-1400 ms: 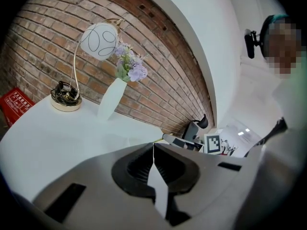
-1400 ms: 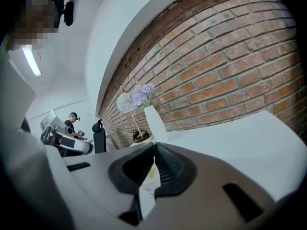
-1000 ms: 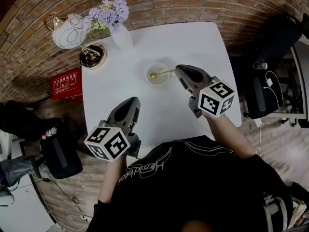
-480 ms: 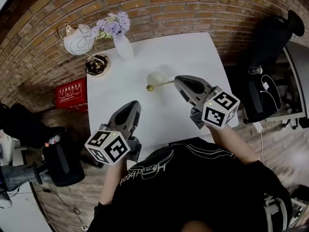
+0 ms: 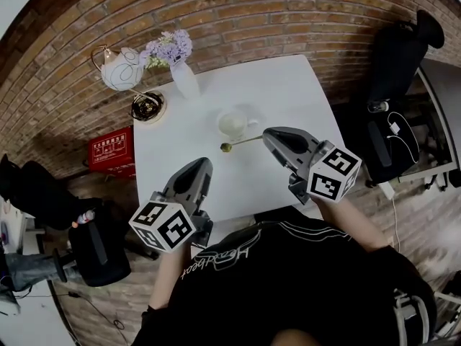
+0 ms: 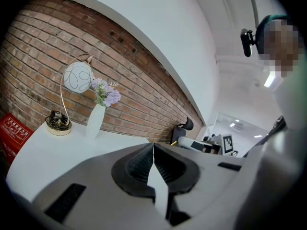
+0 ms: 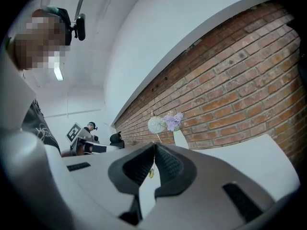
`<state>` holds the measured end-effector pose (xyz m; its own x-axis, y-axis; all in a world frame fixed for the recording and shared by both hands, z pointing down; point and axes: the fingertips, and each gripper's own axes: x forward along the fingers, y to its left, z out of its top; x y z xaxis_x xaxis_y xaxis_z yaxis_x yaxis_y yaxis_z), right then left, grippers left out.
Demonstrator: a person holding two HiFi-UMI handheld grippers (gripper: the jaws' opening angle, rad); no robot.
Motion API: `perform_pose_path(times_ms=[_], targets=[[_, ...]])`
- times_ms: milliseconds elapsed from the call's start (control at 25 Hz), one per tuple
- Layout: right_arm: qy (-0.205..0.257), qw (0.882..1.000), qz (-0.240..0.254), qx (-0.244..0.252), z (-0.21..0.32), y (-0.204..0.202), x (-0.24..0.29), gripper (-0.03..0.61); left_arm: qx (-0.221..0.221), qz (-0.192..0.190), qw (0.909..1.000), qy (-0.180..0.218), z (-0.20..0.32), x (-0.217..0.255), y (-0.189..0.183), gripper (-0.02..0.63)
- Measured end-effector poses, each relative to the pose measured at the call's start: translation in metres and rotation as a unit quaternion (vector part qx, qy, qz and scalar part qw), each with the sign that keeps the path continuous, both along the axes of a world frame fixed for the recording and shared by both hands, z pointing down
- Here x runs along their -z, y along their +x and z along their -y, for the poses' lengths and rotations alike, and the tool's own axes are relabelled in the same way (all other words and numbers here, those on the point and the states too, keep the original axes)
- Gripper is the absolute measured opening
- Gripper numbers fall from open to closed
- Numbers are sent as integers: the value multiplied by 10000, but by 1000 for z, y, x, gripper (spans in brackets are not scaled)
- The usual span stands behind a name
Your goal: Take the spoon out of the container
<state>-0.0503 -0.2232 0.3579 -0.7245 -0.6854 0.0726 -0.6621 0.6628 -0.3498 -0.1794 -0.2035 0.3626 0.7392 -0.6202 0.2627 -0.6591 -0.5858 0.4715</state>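
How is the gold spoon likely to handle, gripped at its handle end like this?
The spoon looks like thin, stiff metal: it juts straight out from the right gripper without drooping. It is probably light for its length. Pinched only at the handle end, its smooth shaft might pivot or slip.

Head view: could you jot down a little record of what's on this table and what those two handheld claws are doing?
Table: white, square, set against a brick wall
Container: pale cup, upright near the middle
Spoon: gold, outside the cup, on the person's side of it
Right gripper: shut on the handle end of the Spoon
Left gripper: shut, empty, near the Table's front edge
Also there: white vase of lilac flowers, globe lamp, both at the far left corner
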Motion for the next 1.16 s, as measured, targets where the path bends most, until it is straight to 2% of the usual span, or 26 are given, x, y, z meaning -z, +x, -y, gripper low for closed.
perform_pose_path(times_ms=[1160], targets=[[-68,9999,13,-129,-15,1,-9,0,-44,-169,9998,-71,-13,-5,0,6]])
